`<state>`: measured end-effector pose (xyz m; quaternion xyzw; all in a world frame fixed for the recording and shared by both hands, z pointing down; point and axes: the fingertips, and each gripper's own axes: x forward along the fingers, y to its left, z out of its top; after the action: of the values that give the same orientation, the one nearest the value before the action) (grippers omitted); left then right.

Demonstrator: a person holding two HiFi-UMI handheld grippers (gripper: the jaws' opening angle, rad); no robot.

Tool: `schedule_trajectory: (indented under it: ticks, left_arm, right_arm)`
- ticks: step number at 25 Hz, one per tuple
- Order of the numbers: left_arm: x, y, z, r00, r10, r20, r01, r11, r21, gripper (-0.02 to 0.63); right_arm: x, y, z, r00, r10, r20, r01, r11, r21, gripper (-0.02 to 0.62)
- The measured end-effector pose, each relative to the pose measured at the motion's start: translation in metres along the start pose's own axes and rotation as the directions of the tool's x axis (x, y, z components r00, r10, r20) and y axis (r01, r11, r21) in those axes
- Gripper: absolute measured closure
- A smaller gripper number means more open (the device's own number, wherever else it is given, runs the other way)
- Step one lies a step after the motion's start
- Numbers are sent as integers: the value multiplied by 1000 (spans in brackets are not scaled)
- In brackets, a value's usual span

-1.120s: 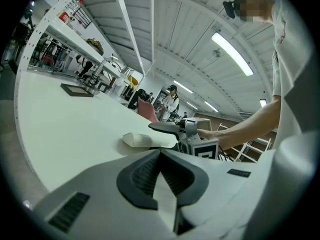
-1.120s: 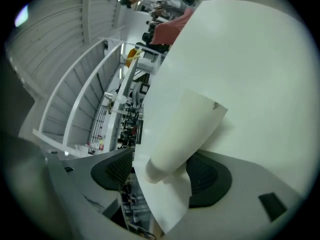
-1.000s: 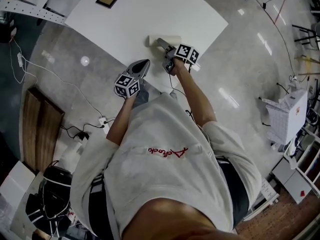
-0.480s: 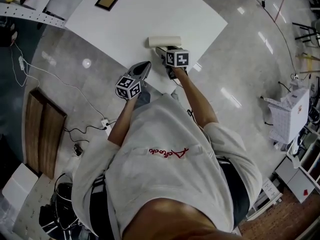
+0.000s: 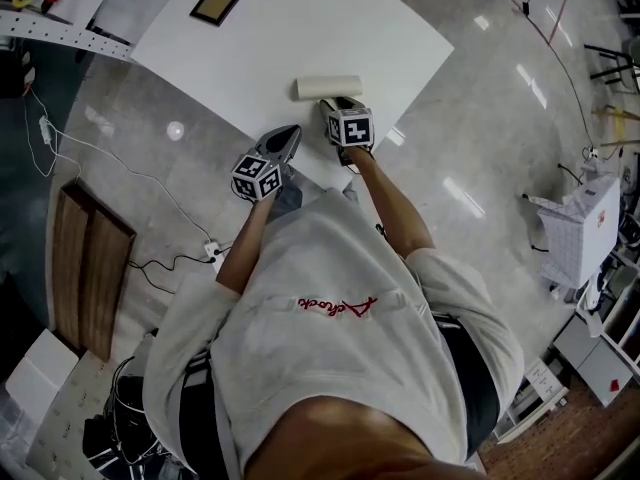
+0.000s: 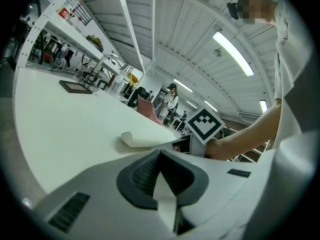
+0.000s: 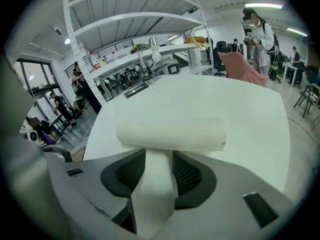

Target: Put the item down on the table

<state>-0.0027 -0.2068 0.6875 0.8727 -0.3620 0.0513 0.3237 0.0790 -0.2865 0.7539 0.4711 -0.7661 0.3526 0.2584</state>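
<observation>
A cream paper roll [image 5: 328, 87] lies on its side on the white table [image 5: 300, 28], near the front edge. My right gripper [image 5: 340, 102] points down at it from just behind. In the right gripper view the roll [image 7: 170, 134] lies crosswise just past the fingertips of the right gripper [image 7: 159, 156]. Its jaws have just been closing but still stand parted, with only bare table showing in the gap. My left gripper [image 5: 290, 131] hovers shut over the table's edge, left of the roll. From the left gripper [image 6: 160, 154] the roll [image 6: 145, 140] shows ahead.
A dark-framed panel [image 5: 220, 0] lies at the table's far side. On the floor to the left are a wooden board [image 5: 85, 258] and cables [image 5: 150, 173]. A white cart [image 5: 580, 228] stands to the right. People [image 7: 257, 34] stand in the background.
My right gripper has rolled about its own axis, so its marker cube now faces the camera squarely, close behind the roll. The roll and my left gripper have stayed put.
</observation>
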Motion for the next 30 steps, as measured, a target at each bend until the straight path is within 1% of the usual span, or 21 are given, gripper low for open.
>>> schedule_trajectory:
  ticks: [3,8,11,12,13,14,15,22,26,30]
  left_arm:
    - [0,2,2,1000,2,3,-2,1000,0,591]
    - [3,1,1,1000,-6,5,6,1000,-12,591]
    - [5,-1,2,1000,-6,1,6,1000,-1,591]
    - [5,-2,2,1000,-9,-1,9,1000,3,591]
    - [6,-2,2,1000,-11,-2,11,1000,6,591]
    - [7,-3,3,1000,-13,-3,13,1000,9,591]
    - [7,-3,3,1000,-14,-3,14,1000,11,591]
    - [9,-5,6,1000,-23,-2,23,1000,20,591]
    - [13,-8,8,999,-37,-3,37,999,34,591]
    - [14,-8,8,998,-56,-18,57,997,61,591]
  right_arm:
    - [-3,-2,-7,1000,-23,-1,23,1000,-20,443]
    - [-11,-3,-17,999,-40,10,40,998,-43,455]
    - [-15,-3,-20,999,-48,13,49,997,-68,471]
    - [-17,-4,-20,998,-55,17,57,996,-70,486]
    - [-20,-5,-20,997,-67,25,68,995,-69,516]
    - [-22,-6,-20,996,-81,36,83,994,-67,546]
    - [-25,-8,-20,994,-95,47,97,993,-64,594]
    - [-34,-15,-36,992,-106,66,109,993,-35,598]
    - [-38,-14,-32,990,-106,88,108,994,-17,598]
    - [-43,-5,-20,986,-101,131,106,994,-27,598]
